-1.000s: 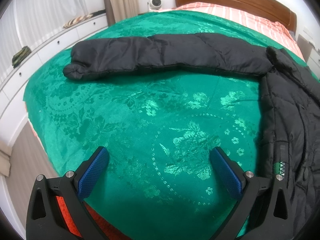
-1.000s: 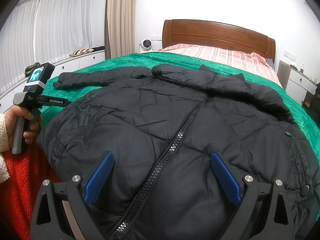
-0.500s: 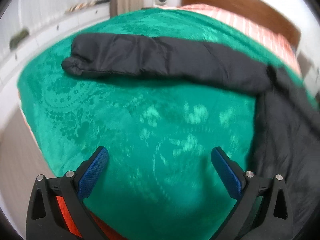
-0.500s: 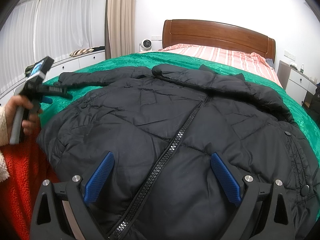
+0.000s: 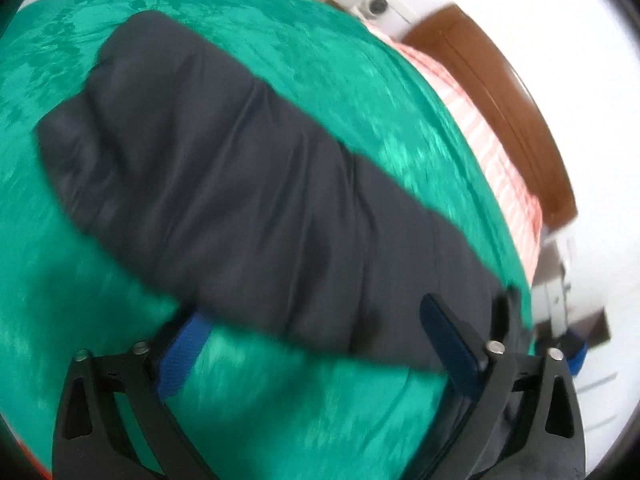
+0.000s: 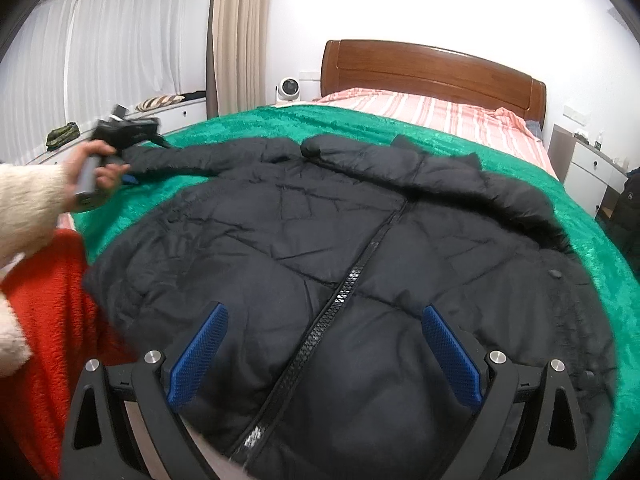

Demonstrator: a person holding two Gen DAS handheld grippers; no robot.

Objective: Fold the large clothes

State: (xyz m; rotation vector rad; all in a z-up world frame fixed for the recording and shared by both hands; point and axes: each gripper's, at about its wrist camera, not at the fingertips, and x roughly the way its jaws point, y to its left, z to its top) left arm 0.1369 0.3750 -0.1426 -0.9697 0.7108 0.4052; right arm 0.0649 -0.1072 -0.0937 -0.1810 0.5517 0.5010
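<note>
As it tilts down, left claw [image 5: 316, 344] (narrowing, unclenched) straddling jacket sleeve [image 5: 224, 184], right claw [image 6: 324, 354] released.

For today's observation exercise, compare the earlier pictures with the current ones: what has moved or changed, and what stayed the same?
The left tool has swung across the green bedspread to the jacket's outstretched sleeve and rolled. Its jaws have just been closing and now straddle the sleeve, not visibly pinching it. The right tool stayed open above the zipper; the black puffer jacket lies as before.
</note>
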